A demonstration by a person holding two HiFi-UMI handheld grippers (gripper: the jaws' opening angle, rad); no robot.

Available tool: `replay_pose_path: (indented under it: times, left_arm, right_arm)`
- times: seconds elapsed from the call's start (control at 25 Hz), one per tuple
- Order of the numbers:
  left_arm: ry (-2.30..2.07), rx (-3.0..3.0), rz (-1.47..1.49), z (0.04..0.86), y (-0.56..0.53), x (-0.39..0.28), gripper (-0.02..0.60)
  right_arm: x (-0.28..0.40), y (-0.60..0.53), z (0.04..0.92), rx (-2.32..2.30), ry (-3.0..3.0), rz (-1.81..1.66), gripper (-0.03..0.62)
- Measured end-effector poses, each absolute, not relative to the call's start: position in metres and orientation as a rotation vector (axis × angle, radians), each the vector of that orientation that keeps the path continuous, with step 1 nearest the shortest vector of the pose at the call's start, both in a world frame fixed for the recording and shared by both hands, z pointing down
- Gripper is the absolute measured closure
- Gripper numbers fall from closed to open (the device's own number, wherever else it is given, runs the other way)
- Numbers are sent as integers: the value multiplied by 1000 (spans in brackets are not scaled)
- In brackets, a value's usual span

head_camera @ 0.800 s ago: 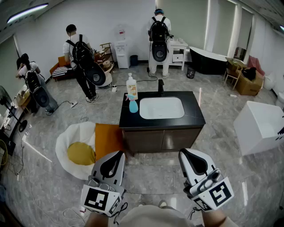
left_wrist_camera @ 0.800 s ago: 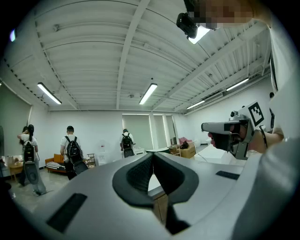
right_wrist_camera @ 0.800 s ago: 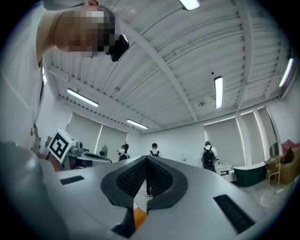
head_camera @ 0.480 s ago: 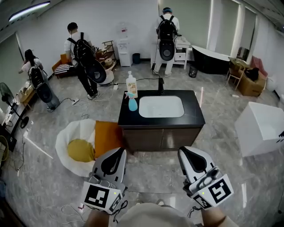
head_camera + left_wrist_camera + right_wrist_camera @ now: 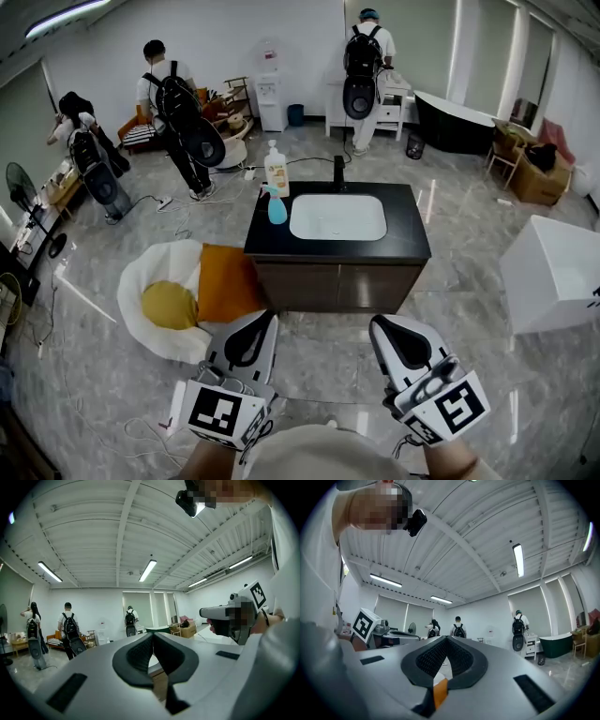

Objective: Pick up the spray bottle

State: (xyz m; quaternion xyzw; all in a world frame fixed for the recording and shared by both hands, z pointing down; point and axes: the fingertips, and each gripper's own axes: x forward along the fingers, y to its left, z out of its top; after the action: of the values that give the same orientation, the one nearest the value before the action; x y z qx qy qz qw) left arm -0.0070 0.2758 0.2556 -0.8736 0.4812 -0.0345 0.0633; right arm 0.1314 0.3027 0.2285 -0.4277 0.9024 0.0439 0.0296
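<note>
The blue spray bottle (image 5: pixel 277 208) stands on the left rim of the black vanity top (image 5: pixel 412 239), just in front of a white pump bottle (image 5: pixel 277 172). Both grippers are held low, well short of the cabinet and pointing level toward it. My left gripper (image 5: pixel 262 319) is shut with nothing in it, and its pads (image 5: pixel 140 654) meet at the tip. My right gripper (image 5: pixel 378 324) is also shut and empty. The spray bottle shows in neither gripper view; the left gripper (image 5: pixel 153 634) and the right gripper (image 5: pixel 446 638) fill the lower half of their own views.
A white basin (image 5: pixel 337 217) and a black tap (image 5: pixel 339 172) sit in the vanity. A white beanbag with orange and yellow cushions (image 5: pixel 173 302) lies on the floor at the left. A white box (image 5: pixel 555 272) stands at the right. Three people with backpacks stand beyond, among floor cables.
The view has shifted a little, with the vanity now slightly higher and more central. Both grippers stay shut and low. The people at the back have moved about.
</note>
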Motion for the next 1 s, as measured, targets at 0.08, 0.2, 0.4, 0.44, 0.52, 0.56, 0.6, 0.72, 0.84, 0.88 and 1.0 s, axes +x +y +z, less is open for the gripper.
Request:
replay_pose_path:
  times: [0.08, 0.2, 0.4, 0.44, 0.52, 0.56, 0.6, 0.72, 0.84, 0.88, 1.0]
  left_arm:
    - [1458, -2648, -115, 265, 279, 4, 561]
    - [1441, -2666, -137, 275, 283, 20, 561]
    - [1423, -2691, -122, 279, 285, 29, 561]
    - [1419, -2696, -111, 280, 283, 31, 561]
    - [1406, -2696, -108, 283, 277, 36, 561]
    - [1400, -2695, -111, 286, 274, 38, 561]
    - [1397, -2694, -112, 288, 270, 38, 561]
    - [1395, -2703, -69, 296, 254, 34, 561]
    - [1395, -2712, -47, 309, 228, 27, 561]
    - [1398, -2708, -61, 311, 219, 24, 561]
    - [1397, -2691, -96, 309, 195, 15, 561]
  right_arm:
    - [142, 307, 235, -1325, 2788, 119, 566]
    - [154, 311, 246, -1344, 2796, 83, 566]
    - [158, 314, 249, -1318, 2798, 65, 566]
    - [159, 311, 250, -1317, 2798, 68, 566]
    - [159, 304, 256, -1317, 2798, 65, 566]
    - [158, 300, 259, -1316, 2798, 62, 566]
    - [158, 296, 262, -1314, 2799, 60, 566]
    - [154, 280, 273, -1316, 2808, 65, 566]
    - [144, 258, 279, -1302, 2818, 103, 566]
    - [140, 249, 280, -1296, 2819, 107, 566]
    - [125, 224, 279, -1268, 2824, 90, 566]
